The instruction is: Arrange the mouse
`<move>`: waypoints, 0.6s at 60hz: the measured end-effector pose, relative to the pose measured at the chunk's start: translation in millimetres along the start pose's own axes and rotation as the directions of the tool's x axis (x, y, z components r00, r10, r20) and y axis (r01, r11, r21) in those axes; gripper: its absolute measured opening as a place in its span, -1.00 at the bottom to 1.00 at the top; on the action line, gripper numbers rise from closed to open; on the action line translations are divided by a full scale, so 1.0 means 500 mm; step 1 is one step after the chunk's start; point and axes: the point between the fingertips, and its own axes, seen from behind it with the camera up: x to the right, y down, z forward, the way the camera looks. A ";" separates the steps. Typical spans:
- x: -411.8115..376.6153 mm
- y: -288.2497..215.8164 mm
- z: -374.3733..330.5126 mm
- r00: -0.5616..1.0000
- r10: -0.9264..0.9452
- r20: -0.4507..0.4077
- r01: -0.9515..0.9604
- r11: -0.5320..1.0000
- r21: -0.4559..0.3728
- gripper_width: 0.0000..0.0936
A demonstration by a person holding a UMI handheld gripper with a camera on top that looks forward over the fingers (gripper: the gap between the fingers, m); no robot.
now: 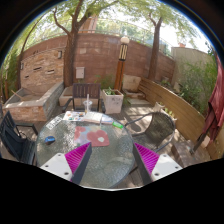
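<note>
My gripper (112, 160) is held above a round glass table (110, 150), its two magenta pads (78, 157) wide apart with nothing between them. A red and white patterned mat (95, 137) lies on the table just ahead of the left finger. A small blue object (48, 139) lies at the table's left edge. I cannot make out a mouse for certain.
A clear glass (87, 103) and papers (92, 118) are at the table's far side. Metal chairs stand at the left (15, 138) and right (158, 125). A white planter (112, 100), a brick wall (95, 60) and a wooden bench (180, 108) lie beyond.
</note>
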 end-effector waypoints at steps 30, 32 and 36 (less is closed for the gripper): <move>-0.119 0.269 0.091 0.998 -0.021 0.051 0.029 0.985 -0.170 0.81; -0.157 0.295 0.102 0.997 -0.029 0.076 0.043 0.981 -0.187 0.81; -0.247 0.342 0.130 0.991 -0.037 0.130 0.064 0.976 -0.208 0.81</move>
